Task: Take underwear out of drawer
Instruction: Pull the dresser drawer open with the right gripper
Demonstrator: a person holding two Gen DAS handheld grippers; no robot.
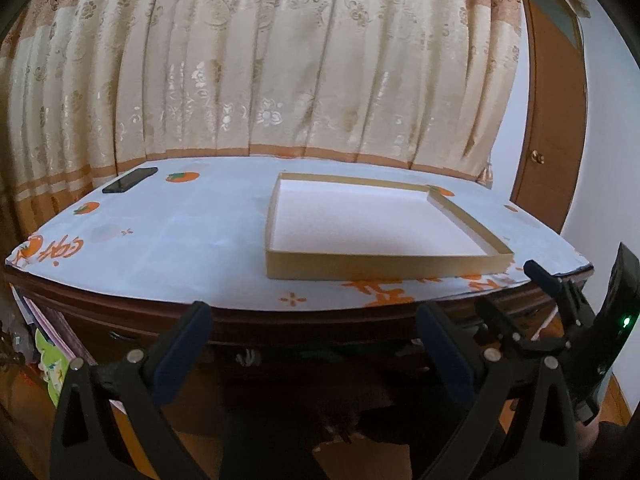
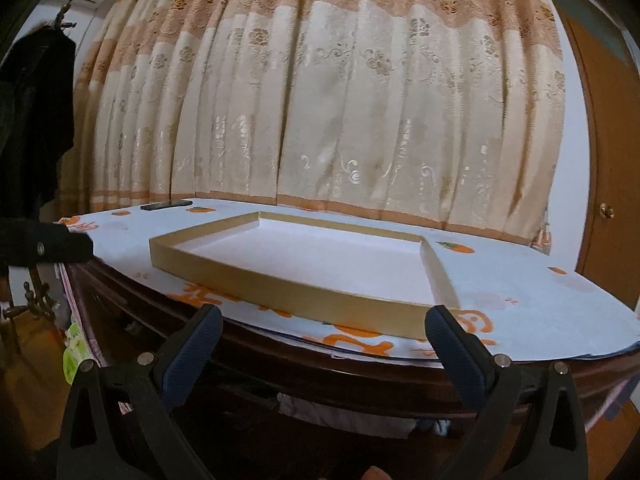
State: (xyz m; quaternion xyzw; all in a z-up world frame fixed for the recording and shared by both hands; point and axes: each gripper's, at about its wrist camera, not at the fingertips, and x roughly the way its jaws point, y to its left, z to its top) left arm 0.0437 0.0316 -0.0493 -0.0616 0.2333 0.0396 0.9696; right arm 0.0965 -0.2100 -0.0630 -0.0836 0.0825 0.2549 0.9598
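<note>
A dark wooden dresser (image 2: pixel 360 372) carries a white cloth with orange prints (image 1: pixel 172 240). Below its front edge, pale pinkish fabric (image 2: pixel 344 416) shows in a dim drawer opening; I cannot tell what garment it is. In the left wrist view that opening (image 1: pixel 320 364) is too dark to read. My left gripper (image 1: pixel 314 320) is open and empty, just in front of the dresser edge. Level with the same edge, my right gripper (image 2: pixel 324 320) also stands open with nothing in it. It shows at the right of the left wrist view too.
A shallow tan cardboard tray (image 1: pixel 360 266), white inside, lies on the cloth (image 2: pixel 540 312); the tray (image 2: pixel 280 284) holds nothing. A black phone (image 1: pixel 130 180) lies at the back left. A patterned curtain (image 1: pixel 280 60) hangs behind, a brown door (image 1: pixel 556 120) at right.
</note>
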